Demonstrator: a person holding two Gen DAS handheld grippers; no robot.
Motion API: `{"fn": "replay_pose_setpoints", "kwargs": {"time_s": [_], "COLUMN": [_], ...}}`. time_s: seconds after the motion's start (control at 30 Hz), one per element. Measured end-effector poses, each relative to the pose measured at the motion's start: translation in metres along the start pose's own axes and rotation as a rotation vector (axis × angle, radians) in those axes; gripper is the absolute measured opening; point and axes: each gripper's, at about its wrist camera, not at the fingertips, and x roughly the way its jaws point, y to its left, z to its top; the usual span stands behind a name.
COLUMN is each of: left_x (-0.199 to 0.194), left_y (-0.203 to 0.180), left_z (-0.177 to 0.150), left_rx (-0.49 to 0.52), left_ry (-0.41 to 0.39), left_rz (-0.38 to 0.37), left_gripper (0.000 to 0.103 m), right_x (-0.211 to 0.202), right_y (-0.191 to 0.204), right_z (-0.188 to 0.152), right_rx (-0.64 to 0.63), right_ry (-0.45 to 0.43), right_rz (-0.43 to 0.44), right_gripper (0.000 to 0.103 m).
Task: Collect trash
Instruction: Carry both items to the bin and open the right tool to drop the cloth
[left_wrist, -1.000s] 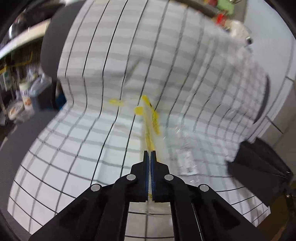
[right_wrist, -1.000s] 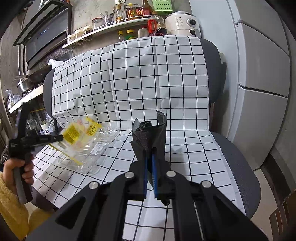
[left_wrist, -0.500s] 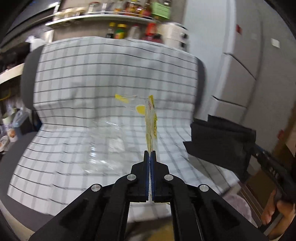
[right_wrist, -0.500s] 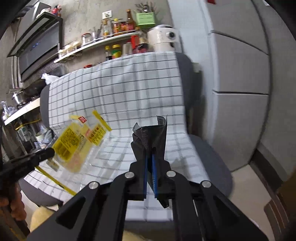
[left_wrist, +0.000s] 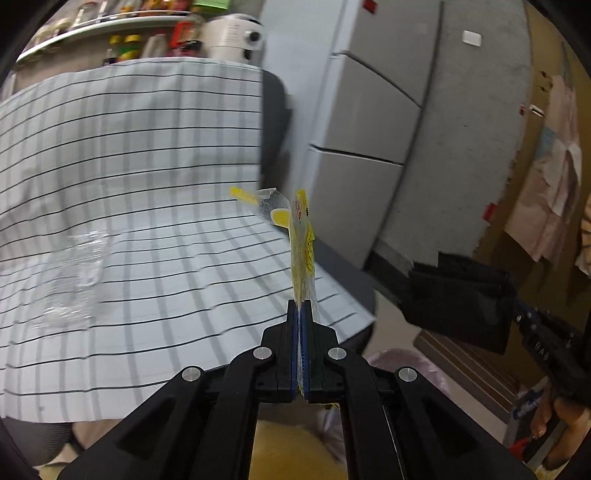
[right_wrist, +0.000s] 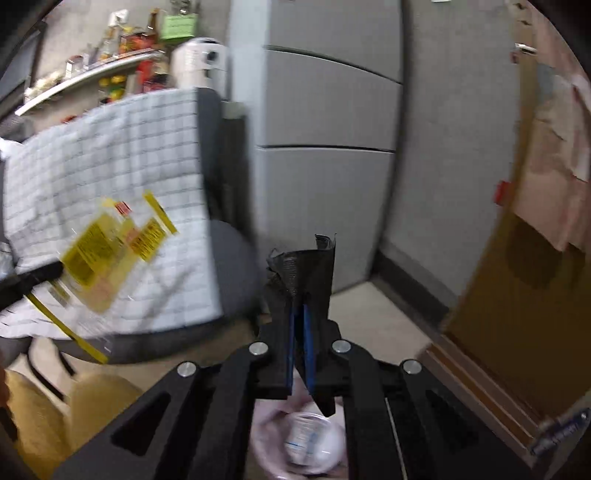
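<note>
1. Carrying step, by the look of it: two pieces of trash already lifted off the chair (left_wrist: 280, 110) with its checked cloth (left_wrist: 129, 184), both headed toward the bin with the pale pink liner (right_wrist: 295, 443) on the floor, seen directly below the right hand-held gripper (right_wrist: 300, 332).
2. Still lying on the checked cloth at the left: a clear plastic tray (left_wrist: 72, 273), so collection not finished.
3. Left hand-held gripper (left_wrist: 300, 332) clamped shut on the bottom edge of a clear wrapper with yellow labels (left_wrist: 301, 243), held upright and edge-on above the seat's front corner; same wrapper seen broadside at the left of the right wrist view.
4. Right hand-held gripper pinched on a crumpled black mesh-like wrapper (right_wrist: 306, 269), standing up from between the closed blue pads, over the floor beside the chair.
5. Next move, as judged: lower the black wrapper over the bin mouth and part the pads, then bring the yellow-labelled wrapper across and do the same; light film likely to cling or drift, so release low inside the rim.
6. Against a second ago: both views swung away from the chair toward the fridge (right_wrist: 325, 147) and door; wrapper then just above the cloth near the tray, now off the seat's edge; bin newly in view; both grips unchanged.
</note>
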Motion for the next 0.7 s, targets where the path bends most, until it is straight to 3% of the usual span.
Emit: {"fn": "replay_pose_setpoints", "kwargs": {"time_s": [0.2, 0.23, 0.27, 0.3, 0.5, 0.7], "left_x": [0.022, 0.025, 0.030, 0.032, 0.047, 0.055], "left_y": [-0.033, -0.036, -0.040, -0.042, -0.054, -0.066], "left_z": [0.001, 0.001, 0.000, -0.001, -0.007, -0.017], "left_rx": [0.033, 0.038, 0.042, 0.044, 0.073, 0.094], "left_ry": [0.033, 0.040, 0.052, 0.058, 0.104, 0.145], "left_rz": [-0.057, -0.060, -0.068, -0.073, -0.088, -0.141], "left_gripper": [0.002, 0.002, 0.002, 0.002, 0.002, 0.002], "right_x": [0.013, 0.015, 0.021, 0.026, 0.038, 0.032], "right_y": [-0.028, -0.028, -0.028, -0.027, -0.035, -0.060], "right_z": [-0.033, -0.037, -0.042, -0.046, -0.052, -0.033], "right_rx": [-0.020, -0.030, -0.043, -0.047, 0.044, 0.187], "right_ry": [0.043, 0.050, 0.072, 0.091, 0.157, 0.100], "right_rz": [-0.143, -0.156, -0.157, -0.141, 0.028, 0.019], "right_gripper": [0.007, 0.010, 0.021, 0.031, 0.033, 0.033]}}
